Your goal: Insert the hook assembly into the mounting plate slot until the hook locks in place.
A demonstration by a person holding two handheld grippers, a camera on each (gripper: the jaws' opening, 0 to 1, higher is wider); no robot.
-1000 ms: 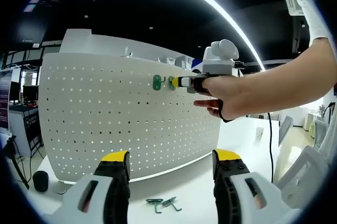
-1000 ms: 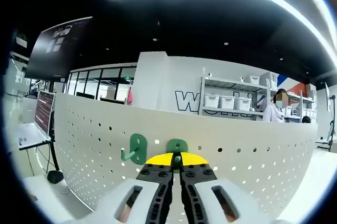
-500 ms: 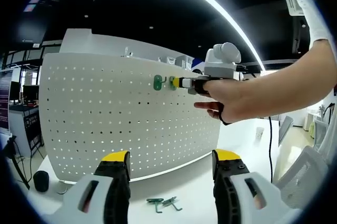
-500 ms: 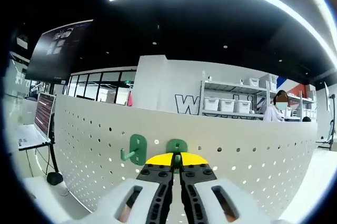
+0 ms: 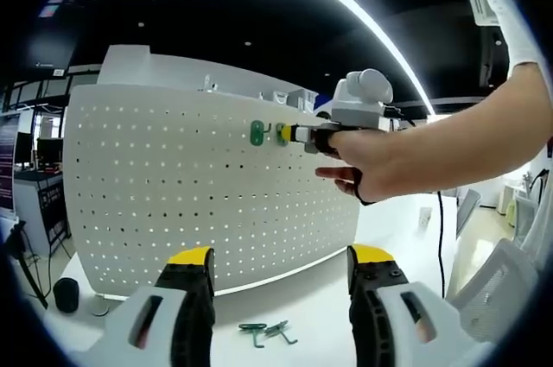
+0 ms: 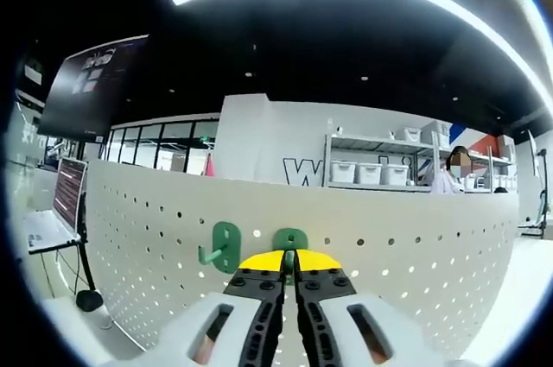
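Note:
A white perforated mounting plate (image 5: 207, 194) stands upright on the table. One green hook (image 5: 257, 132) hangs mounted near its top edge. Just right of it, a second green hook (image 5: 281, 134) sits against the plate, with my right gripper (image 5: 295, 134) shut on it, held by a person's hand. In the right gripper view the shut jaws pinch that hook (image 6: 290, 238) at the plate (image 6: 406, 255), and the mounted hook (image 6: 223, 244) is to its left. My left gripper (image 5: 281, 265) stands open low in front of the plate, holding nothing.
Loose green hooks (image 5: 268, 332) lie on the white table (image 5: 320, 306) before the plate. A small black object (image 5: 65, 295) sits at the left, a chair (image 5: 510, 285) at the right. Behind the plate are shelves with bins (image 6: 371, 168), a person (image 6: 456, 179) and a laptop (image 6: 54, 211).
The right gripper and hand have shifted very slightly at the plate, still holding the hook there. The left gripper has not moved.

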